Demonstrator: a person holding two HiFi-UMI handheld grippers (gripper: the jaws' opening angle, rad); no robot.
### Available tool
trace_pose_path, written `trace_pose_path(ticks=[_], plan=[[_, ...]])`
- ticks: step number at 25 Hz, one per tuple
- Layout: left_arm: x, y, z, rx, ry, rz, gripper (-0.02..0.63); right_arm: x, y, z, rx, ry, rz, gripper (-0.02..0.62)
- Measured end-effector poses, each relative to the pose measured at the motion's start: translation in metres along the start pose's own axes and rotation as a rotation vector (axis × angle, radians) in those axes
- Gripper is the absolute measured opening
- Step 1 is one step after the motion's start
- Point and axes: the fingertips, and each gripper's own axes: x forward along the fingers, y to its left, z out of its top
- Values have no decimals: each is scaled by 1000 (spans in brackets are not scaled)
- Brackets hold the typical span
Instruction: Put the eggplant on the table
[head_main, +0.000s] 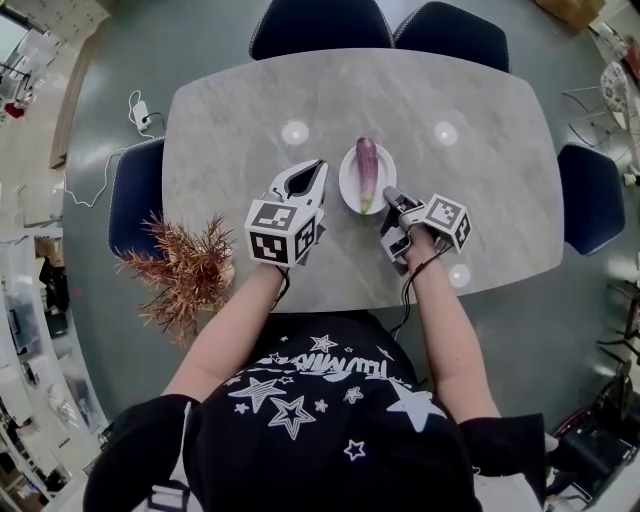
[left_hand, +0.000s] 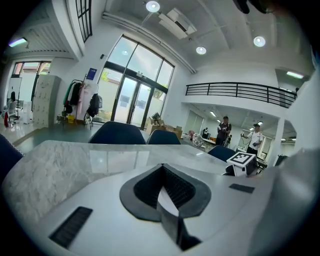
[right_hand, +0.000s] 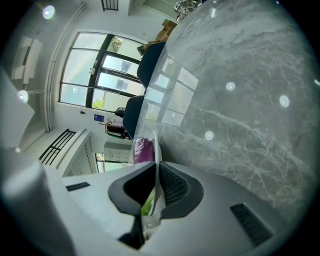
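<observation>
Eggplant (head_main: 367, 172): lies lengthwise on a white plate (head_main: 347, 186) near the middle of the table (head_main: 230, 130), with its green stem end toward the near side.
Right claw (head_main: 391, 197): at the near right rim of the plate, reaching in from the near right.
Right gripper view: right claw (right_hand: 156, 166) has its jaws clamped on the thin plate rim (right_hand: 156, 142), seen edge-on. The purple eggplant (right_hand: 143, 149) lies just beyond the jaws and a green part shows low between them. Marbled table (right_hand: 240, 100) fills the right side.
Left claw (head_main: 319, 167): just beside the left rim of the plate, pointing far and right.
Left gripper view: left claw (left_hand: 162, 167) has its jaws together with nothing held. Pale table (left_hand: 60, 165) stretches ahead.
Left gripper view only: marker cube (left_hand: 242, 160) of the right gripper at the right, and two people (left_hand: 223, 131) standing far off in the room.
Head view only: dried brown plant (head_main: 185, 270) at the near left edge of the table, and dark chairs (head_main: 318, 25) along the far side.
</observation>
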Motion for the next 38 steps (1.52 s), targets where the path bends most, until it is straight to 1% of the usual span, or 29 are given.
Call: trace_pose_path(ticks=[6, 10, 15, 26, 28, 30, 38], plan=[[3, 1, -4, 4, 11, 4, 8, 3, -5, 3, -28, -7, -21, 21], [3, -1, -8, 5, 20, -2, 8, 4, -7, 2, -91, -7, -55, 21], [3, -2, -11, -4, 22, -9, 8, 5, -7, 2, -135, -12, -80, 21], [-2, -10, -8, 6, 26, -33, 8, 4, -14, 1, -283, 20, -182, 21], [-4, -11, -9, 7, 28, -38, 8, 2, -19, 1, -297, 16, -210, 23], [-7, -12, -10, 11, 30, -42, 8, 0, -23, 1, -303, 10, -225, 58], [-15, -15, -11, 19, 28, -60, 8, -15, -28, 1, -310, -40, -241, 59]])
